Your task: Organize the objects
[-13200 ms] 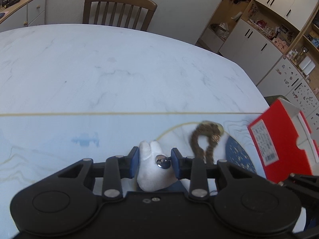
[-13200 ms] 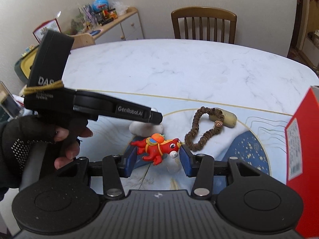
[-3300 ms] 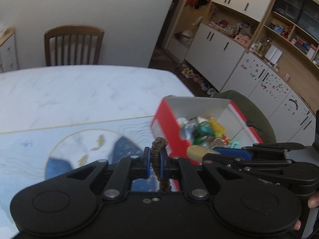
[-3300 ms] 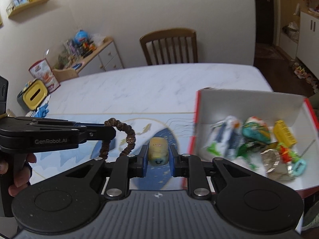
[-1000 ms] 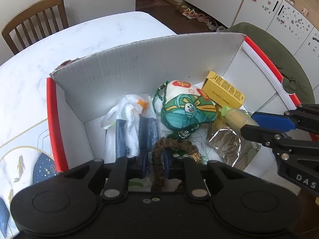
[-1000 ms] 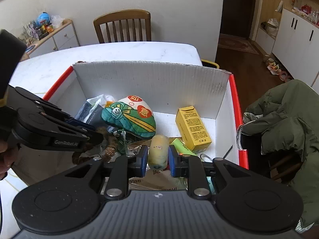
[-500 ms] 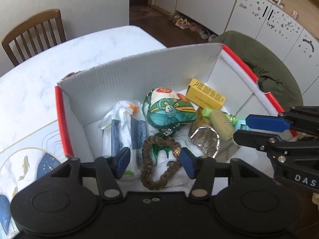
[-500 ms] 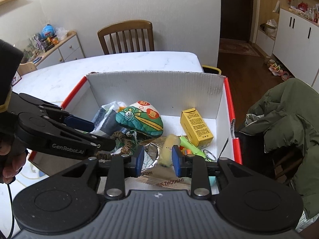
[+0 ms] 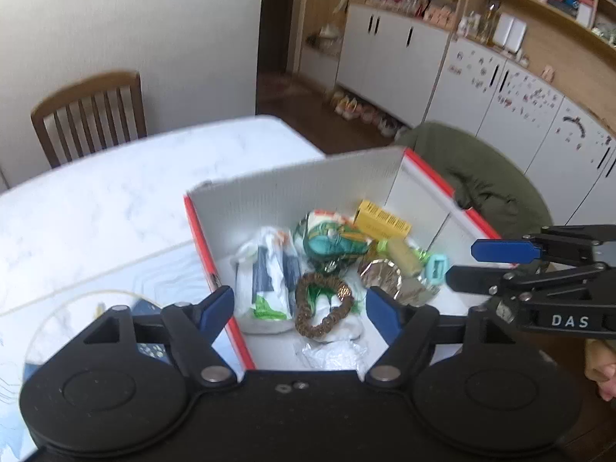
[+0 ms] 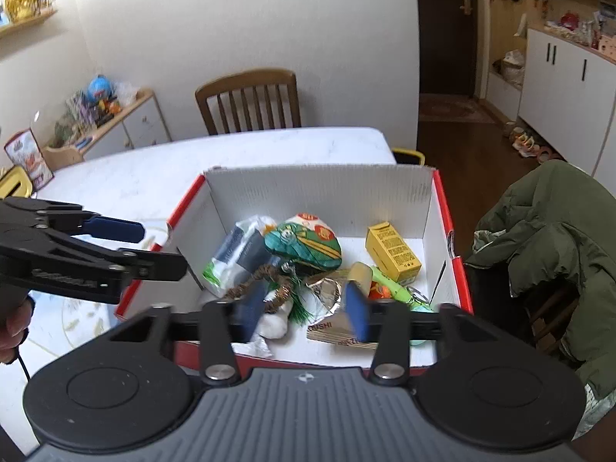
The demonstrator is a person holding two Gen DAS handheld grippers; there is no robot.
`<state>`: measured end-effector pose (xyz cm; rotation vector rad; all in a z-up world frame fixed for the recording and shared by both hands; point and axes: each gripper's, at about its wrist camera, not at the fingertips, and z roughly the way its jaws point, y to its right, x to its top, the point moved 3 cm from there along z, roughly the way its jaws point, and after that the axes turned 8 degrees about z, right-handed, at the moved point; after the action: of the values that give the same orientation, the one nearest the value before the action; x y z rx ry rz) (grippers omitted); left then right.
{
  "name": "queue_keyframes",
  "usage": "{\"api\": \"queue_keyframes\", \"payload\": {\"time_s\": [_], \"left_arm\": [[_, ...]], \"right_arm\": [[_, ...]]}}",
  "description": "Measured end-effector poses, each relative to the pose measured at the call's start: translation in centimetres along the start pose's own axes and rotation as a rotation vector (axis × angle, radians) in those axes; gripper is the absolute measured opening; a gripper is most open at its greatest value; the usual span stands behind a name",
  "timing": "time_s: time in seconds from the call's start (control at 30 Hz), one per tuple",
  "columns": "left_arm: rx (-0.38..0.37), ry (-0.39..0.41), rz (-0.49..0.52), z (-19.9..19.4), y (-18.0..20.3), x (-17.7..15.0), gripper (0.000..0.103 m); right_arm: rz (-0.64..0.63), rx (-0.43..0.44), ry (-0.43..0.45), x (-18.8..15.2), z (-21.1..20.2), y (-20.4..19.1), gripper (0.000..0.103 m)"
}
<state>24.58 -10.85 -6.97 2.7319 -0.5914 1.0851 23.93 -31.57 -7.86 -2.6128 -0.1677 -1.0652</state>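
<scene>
White marble tabletop (image 10: 238, 154) carries red-edged white box (image 10: 319, 188) at its near-right corner. In box: green pouch (image 10: 304, 244) w/ yellow carton (image 10: 392, 252) to its right, brown braided loop (image 9: 323, 310) on white stuff near front wall, pale yellow cylinder (image 9: 400, 258) atop foil. Left gripper (image 9: 300, 310) & right gripper (image 10: 304, 304) both above box, fingers spread wide, holding nothing.

Box (image 10: 319, 188) sits on table (image 10: 231, 154) w/ chair (image 10: 250, 100) behind, jacket (image 10: 546, 238) to its right; inside, braided loop (image 9: 323, 308) lies btwn pouch (image 9: 265, 281) & foil pack (image 9: 379, 275).
</scene>
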Motion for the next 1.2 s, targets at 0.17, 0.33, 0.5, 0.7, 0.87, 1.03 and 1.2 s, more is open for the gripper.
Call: {"api": "queue_keyframes", "payload": {"time_s": [0.17, 0.33, 0.5, 0.7, 0.87, 1.03, 1.2], "left_arm": [[-0.002, 0.075, 0.026, -3.0, -0.1, -0.1, 0.081], [-0.014, 0.131, 0.044, -5.4, -0.1, -0.4, 0.087], [-0.034, 0.170, 0.039, -7.2, -0.2, -1.1, 0.091], [-0.044, 0.207, 0.055, -9.1, -0.1, -2.0, 0.094], [-0.065, 0.225, 0.060, -10.2, -0.2, -2.5, 0.097], [-0.058, 0.234, 0.065, -10.8, -0.4, -2.9, 0.100], [-0.065, 0.234, 0.061, -10.9, -0.5, -3.1, 0.102]], "right_arm": [[0.016, -0.006, 0.021, -0.4, -1.4, -1.1, 0.052], [0.026, -0.018, 0.043, -0.9, -2.9, -2.1, 0.053], [0.048, -0.024, 0.074, -1.4, -4.5, -3.4, 0.058], [0.076, -0.037, 0.125, -2.1, -6.7, -4.8, 0.063], [0.086, -0.041, 0.137, -3.0, -8.3, -6.1, 0.066], [0.085, -0.049, 0.163, -3.7, -9.5, -7.3, 0.072], [0.087, -0.066, 0.199, -4.3, -10.4, -8.0, 0.076]]}}
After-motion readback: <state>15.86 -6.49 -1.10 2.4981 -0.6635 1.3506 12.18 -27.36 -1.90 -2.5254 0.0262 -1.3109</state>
